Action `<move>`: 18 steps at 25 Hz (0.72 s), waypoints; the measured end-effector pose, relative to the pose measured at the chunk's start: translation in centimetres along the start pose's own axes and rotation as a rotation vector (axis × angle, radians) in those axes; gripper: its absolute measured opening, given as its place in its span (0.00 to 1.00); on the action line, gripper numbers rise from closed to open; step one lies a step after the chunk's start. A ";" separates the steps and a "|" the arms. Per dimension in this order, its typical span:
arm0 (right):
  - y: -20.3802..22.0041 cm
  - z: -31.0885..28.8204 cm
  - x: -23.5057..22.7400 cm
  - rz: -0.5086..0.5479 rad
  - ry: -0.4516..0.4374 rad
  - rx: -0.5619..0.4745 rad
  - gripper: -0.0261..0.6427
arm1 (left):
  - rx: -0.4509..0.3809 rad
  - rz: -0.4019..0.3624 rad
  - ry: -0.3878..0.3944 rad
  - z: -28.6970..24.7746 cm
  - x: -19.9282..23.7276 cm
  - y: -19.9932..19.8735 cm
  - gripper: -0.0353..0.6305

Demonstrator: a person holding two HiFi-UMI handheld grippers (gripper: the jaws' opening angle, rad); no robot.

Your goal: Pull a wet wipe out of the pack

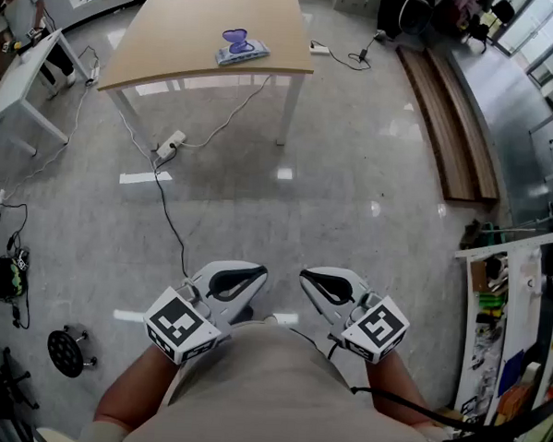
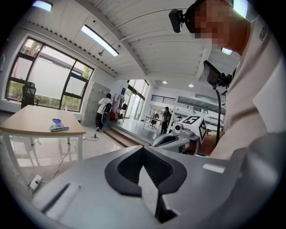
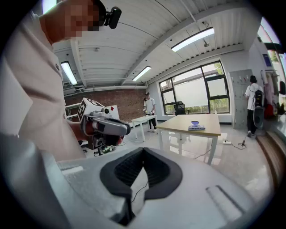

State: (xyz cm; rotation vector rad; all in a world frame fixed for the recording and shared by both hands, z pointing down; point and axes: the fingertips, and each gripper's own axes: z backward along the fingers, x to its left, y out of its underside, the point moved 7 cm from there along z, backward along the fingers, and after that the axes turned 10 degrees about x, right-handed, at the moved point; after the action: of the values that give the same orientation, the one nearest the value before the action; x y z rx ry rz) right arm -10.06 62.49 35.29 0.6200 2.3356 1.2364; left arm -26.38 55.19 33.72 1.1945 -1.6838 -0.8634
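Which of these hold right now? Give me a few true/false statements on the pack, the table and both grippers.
1. The wet wipe pack lies on the wooden table. True.
2. The left gripper is shut on the pack. False: its jaws are together with nothing between them, and the pack is far off on the table.
3. The right gripper is held close to the person's torso, well short of the table. True.
4. A wipe hangs from the right gripper. False: its jaws are together and empty.
5. A power strip lies on the floor by a table leg. True.
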 end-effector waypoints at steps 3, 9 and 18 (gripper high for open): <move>-2.0 -2.5 -1.1 0.012 0.008 0.011 0.04 | -0.008 -0.005 -0.005 1.2 3.1 -0.9 0.06; -4.5 -7.1 -3.4 0.021 0.012 0.019 0.04 | -0.021 0.014 -0.013 1.6 8.5 -0.7 0.06; -7.3 -11.0 -9.9 0.070 -0.062 0.023 0.04 | -0.020 0.032 -0.085 -1.1 14.2 -3.0 0.06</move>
State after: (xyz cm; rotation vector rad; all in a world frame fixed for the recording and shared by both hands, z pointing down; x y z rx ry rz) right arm -9.48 46.06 36.31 0.7436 2.2973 1.2048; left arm -26.56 40.72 35.14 1.1283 -1.7534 -0.9207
